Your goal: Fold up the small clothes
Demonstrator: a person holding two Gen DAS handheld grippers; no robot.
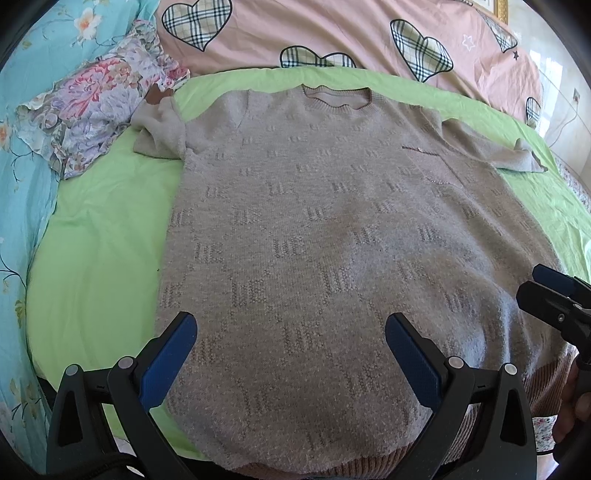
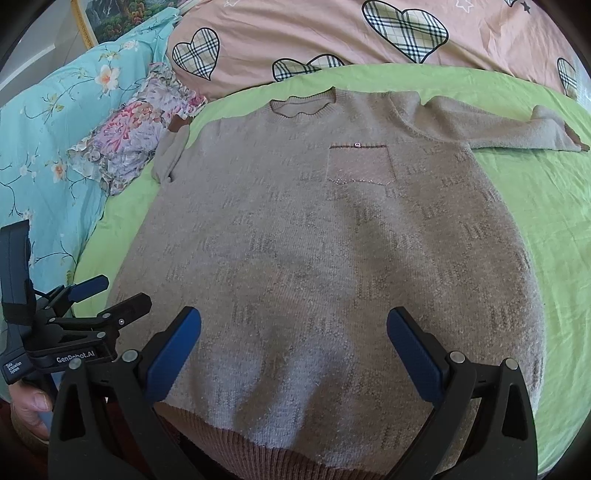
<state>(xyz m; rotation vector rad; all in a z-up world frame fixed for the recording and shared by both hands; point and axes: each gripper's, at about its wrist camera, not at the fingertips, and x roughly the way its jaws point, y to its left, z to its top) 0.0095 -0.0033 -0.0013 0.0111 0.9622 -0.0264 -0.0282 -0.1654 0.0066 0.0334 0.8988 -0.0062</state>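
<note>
A grey-beige knit sweater (image 1: 314, 229) lies flat, front up, on a green sheet (image 1: 96, 266). Its neck points away and its ribbed hem is near me. It also shows in the right wrist view (image 2: 332, 258), with a chest pocket (image 2: 358, 164). Its left sleeve (image 1: 162, 129) is bunched up; its right sleeve (image 2: 517, 129) stretches out to the right. My left gripper (image 1: 291, 325) is open and empty above the hem's left part. My right gripper (image 2: 293, 321) is open and empty above the hem's middle. Each gripper appears in the other's view: the right one (image 1: 546, 291), the left one (image 2: 107, 291).
A floral cloth (image 1: 96, 107) lies crumpled by the sweater's left shoulder. A pink quilt with plaid hearts (image 1: 332, 33) lies behind the sweater. A turquoise floral blanket (image 1: 26, 155) runs along the left. A framed picture (image 2: 122, 14) stands at far left.
</note>
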